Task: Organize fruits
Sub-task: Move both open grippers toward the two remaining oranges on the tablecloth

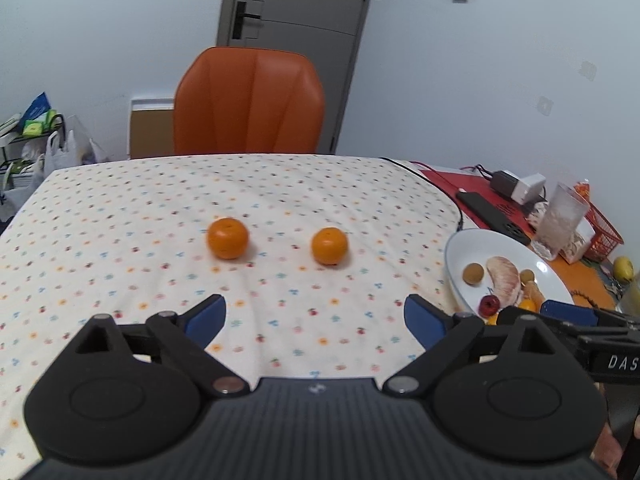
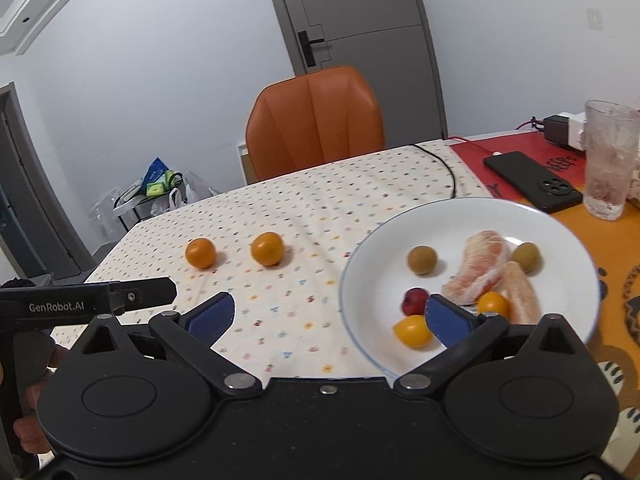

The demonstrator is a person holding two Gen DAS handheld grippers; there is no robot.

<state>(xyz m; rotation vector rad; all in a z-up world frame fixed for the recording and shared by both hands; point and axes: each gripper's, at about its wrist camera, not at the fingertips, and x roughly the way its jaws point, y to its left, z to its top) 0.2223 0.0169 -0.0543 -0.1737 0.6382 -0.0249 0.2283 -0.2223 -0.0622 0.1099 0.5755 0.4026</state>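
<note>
Two mandarins sit apart on the dotted tablecloth (image 1: 120, 216) that covers the desk: the left mandarin (image 1: 227, 238) and the right mandarin (image 1: 329, 246) lie side by side with a clear gap between them, both well ahead of the left tongs (image 1: 316, 320). Those tongs hang spread wide with nothing between the blue pads, lined up roughly with the gap between the two fruits, so either one is an easy forward reach.

The white plate (image 2: 560, 224) stands to the right of the cloth, at its edge. It already holds two brown longan-like fruits (image 2: 422, 259), peeled pomelo segments (image 2: 480, 264), a small red fruit (image 2: 414, 300) and two small yellow-orange fruits (image 2: 412, 331). This looks like the collecting spot, which would explain why the mandarins are the only fruit outside it.

The right tongs (image 2: 330, 316) are also spread and empty, with the right pad hovering over the near part of the plate and the left pad over the cloth. From this pose they seem ready either to tidy the plate or to receive a fruit.

A phone (image 2: 532, 180) and a frosted glass (image 2: 608, 160) stand just beyond the plate, close enough that a wide swing could knock them. The job looks partly done, with two mandarins left to move.
</note>
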